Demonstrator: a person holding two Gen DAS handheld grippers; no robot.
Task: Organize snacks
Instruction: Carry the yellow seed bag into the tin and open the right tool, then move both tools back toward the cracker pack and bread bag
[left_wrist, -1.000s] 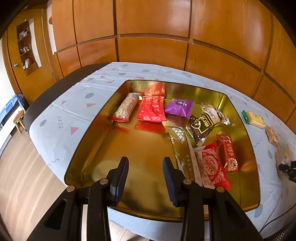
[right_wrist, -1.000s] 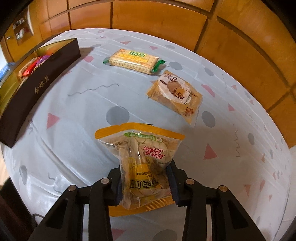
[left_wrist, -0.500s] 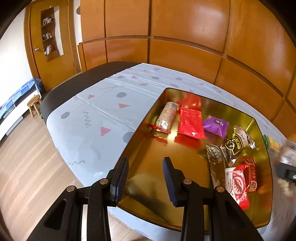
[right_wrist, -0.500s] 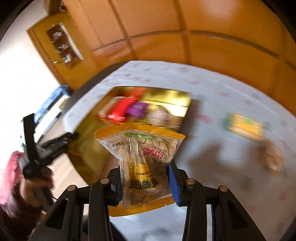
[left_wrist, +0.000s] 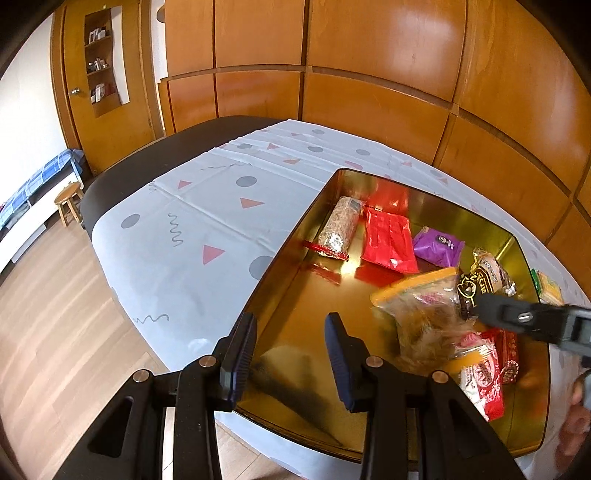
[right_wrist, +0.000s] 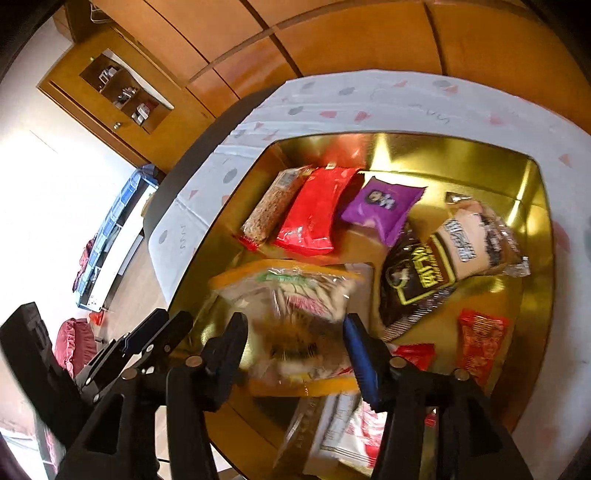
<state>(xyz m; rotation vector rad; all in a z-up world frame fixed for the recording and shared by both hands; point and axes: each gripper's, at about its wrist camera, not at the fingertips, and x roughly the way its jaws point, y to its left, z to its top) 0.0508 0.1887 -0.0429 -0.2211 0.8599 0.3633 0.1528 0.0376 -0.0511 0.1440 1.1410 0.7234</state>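
Note:
A gold tray (left_wrist: 288, 240) (right_wrist: 535, 166) on the patterned tablecloth holds a grain bar (left_wrist: 340, 229), a red packet (left_wrist: 388, 240), a purple packet (right_wrist: 384, 206), a brown packet (right_wrist: 424, 273) and red-and-white packets. My right gripper (right_wrist: 293, 321) (left_wrist: 517, 317) hangs over the tray with its jaws opening. The clear yellow-edged snack bag (right_wrist: 295, 295) (left_wrist: 424, 306) is blurred between them, and the pads no longer press on it. At the tray's near left rim my left gripper (left_wrist: 290, 321) (right_wrist: 162, 325) stands open with nothing between its fingers.
A green-and-yellow cracker packet (left_wrist: 548, 288) lies on the cloth beyond the tray's right side. Wooden wall panels stand close behind the table. A stool (left_wrist: 68, 195) and wooden floor lie off the table's left end. A person's hand (left_wrist: 576, 424) shows at the right edge.
My right gripper swung from the tablecloth to above the tray with the yellow-edged bag, then its jaws widened and the bag came loose. My left gripper shifted left along the tray's near rim.

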